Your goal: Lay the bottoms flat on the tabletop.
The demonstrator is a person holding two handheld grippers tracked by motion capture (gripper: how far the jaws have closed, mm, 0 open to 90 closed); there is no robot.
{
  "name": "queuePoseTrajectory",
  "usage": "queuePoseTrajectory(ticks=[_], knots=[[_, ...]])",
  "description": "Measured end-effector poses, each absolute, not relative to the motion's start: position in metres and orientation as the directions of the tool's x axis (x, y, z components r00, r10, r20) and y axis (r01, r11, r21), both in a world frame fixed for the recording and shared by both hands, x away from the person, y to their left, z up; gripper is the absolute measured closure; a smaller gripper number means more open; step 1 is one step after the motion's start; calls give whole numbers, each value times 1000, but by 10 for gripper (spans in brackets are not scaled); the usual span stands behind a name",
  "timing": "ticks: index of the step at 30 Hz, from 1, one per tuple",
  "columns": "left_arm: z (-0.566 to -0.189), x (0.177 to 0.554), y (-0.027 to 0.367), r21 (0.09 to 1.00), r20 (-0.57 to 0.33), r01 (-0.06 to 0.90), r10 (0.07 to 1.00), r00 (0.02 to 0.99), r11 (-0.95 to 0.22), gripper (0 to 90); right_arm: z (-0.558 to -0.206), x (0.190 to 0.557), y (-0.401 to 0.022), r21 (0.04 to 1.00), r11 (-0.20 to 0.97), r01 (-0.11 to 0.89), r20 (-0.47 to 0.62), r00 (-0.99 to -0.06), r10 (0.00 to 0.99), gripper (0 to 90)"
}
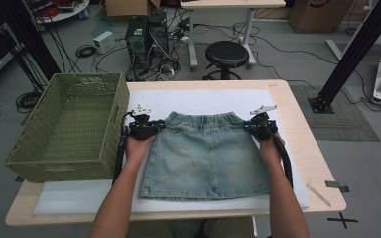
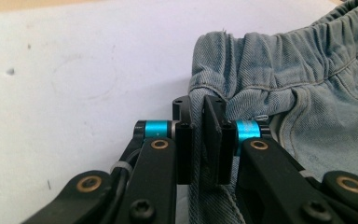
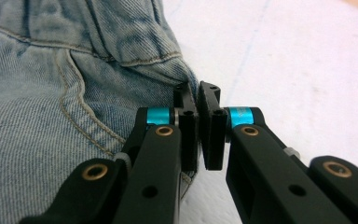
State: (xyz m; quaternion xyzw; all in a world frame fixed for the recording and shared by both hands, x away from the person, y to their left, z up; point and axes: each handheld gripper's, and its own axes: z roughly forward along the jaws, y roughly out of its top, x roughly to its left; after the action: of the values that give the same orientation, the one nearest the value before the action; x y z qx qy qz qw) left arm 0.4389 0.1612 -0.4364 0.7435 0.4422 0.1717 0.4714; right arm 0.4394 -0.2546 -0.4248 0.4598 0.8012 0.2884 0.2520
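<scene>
A light wooden surface carries a white sheet over most of its top. A denim skirt lies flat at the sheet's centre; a green woven basket sits at nine o'clock.

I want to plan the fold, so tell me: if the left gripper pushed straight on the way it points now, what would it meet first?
The left gripper is shut on the denim skirt's side edge near the waistband. Going straight on, it would probably just push into more of that gathered waistband; past it lies the white mat, though depth is hard to judge.
</scene>
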Motion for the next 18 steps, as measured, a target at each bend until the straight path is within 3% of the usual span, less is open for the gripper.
queuePoseTrajectory(ticks=[8, 10, 12, 15, 18], knots=[[-443, 442, 156, 849, -167, 504, 825, 541, -159, 817, -429, 439, -250, 699, 393, 597, -156, -410, 899, 868], [-443, 442, 157, 853, -182, 504, 827, 532, -137, 725, -431, 439, -247, 705, 391, 592, -128, -437, 890, 762], [-439, 440, 161, 854, -205, 508, 826, 525, -111, 568, -425, 436, -252, 741, 352, 572, -91, -434, 896, 652], [-432, 434, 167, 867, -204, 488, 824, 528, -98, 532, -413, 427, -267, 799, 277, 534, -21, -436, 900, 643], [-428, 427, 168, 877, -209, 472, 810, 547, -93, 545, -410, 419, -274, 795, 284, 537, 15, -485, 874, 693]])
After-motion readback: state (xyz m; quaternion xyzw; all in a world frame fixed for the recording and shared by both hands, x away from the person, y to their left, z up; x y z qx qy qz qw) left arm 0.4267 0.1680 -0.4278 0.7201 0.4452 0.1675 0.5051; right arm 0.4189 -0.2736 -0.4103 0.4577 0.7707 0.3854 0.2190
